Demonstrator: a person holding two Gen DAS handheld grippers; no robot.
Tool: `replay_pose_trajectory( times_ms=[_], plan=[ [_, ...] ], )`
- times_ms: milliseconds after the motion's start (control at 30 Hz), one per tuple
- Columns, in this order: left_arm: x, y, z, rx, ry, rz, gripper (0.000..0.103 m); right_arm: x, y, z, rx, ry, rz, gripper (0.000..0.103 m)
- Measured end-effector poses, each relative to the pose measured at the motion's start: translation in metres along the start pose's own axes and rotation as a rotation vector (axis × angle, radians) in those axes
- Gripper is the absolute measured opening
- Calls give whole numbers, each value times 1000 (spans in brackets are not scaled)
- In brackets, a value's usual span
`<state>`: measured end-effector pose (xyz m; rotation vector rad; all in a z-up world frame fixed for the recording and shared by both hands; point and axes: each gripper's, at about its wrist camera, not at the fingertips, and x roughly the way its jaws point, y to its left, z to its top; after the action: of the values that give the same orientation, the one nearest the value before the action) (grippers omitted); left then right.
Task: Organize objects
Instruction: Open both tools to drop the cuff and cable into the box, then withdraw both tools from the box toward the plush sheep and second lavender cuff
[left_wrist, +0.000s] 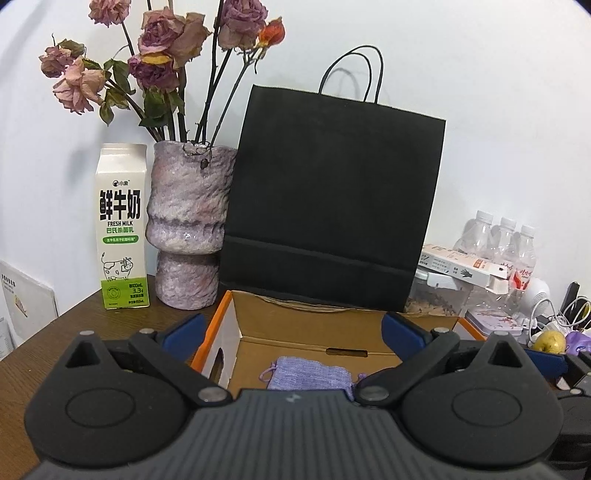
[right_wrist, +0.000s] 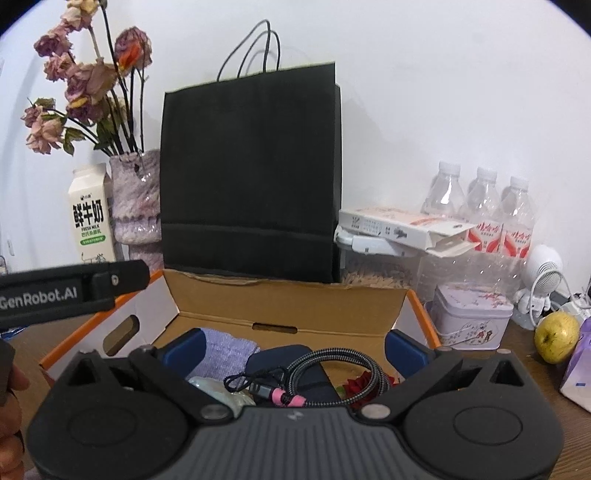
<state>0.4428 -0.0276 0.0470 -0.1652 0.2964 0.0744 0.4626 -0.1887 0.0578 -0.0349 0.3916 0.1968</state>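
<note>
- Our left gripper (left_wrist: 291, 332) has its blue-padded jaws spread as wide as they go, with nothing between them; it hangs over the near edge of the open brown cardboard box with orange-edged white outer walls (left_wrist: 314, 325).
- Our right gripper (right_wrist: 293, 349) is likewise wide open and empty, poised over the same box (right_wrist: 288, 302), with our left gripper showing as a black bar at the left of its view.
- Inside the box we can already count a small lavender woven drawstring pouch (left_wrist: 304, 376), a dark navy flat case (right_wrist: 286, 362), a coiled grey braided cable with pink plug ends (right_wrist: 332, 373), a red rose-like item (right_wrist: 360, 386) and something pale and crinkly (right_wrist: 210, 386) we cannot identify.
- We judge these as the part of the organizing that is done, since they lie in the box and neither gripper holds anything.
- Around the box on the brown wooden table (left_wrist: 55, 339), things remain outside: a yellow-green apple (right_wrist: 557, 338), a round lilac printed tin (right_wrist: 472, 321), and a lilac packet (right_wrist: 578, 369) at the right edge.
- Behind stand a tall black paper bag with cord handles (left_wrist: 332, 192), a white-and-green milk carton (left_wrist: 122, 225), a mottled purple ceramic vase of dried roses (left_wrist: 188, 229) and three clear water bottles (right_wrist: 480, 206).
- Whether any of these belong in the box we cannot tell.
</note>
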Motion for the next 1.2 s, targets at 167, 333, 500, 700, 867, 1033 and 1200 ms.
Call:
replay_pose_trajectory(
  times_ms=[167,333,500,700,867,1033,1200],
  plan=[
    [-17,2,-1,0,-26,-19,103,-23,1,-1,-32,-45,-19,103],
    [-40,4,-5,9,-72,-38,103,-44,0,-8,-34,-70,-28,103],
    [-61,9,-10,16,-100,-43,103,-66,3,-21,-40,-98,-32,103],
    [-82,17,-21,30,-103,-39,103,-91,9,-38,-37,-123,-33,103],
    [-98,26,-31,30,-96,-36,103,-109,12,-49,-37,-133,-41,103],
    [-112,32,-38,30,-85,-22,103,-125,10,-59,-15,-135,-60,103],
    [-124,35,-45,37,-76,-22,103,-140,12,-70,-5,-128,-65,103]
  ],
)
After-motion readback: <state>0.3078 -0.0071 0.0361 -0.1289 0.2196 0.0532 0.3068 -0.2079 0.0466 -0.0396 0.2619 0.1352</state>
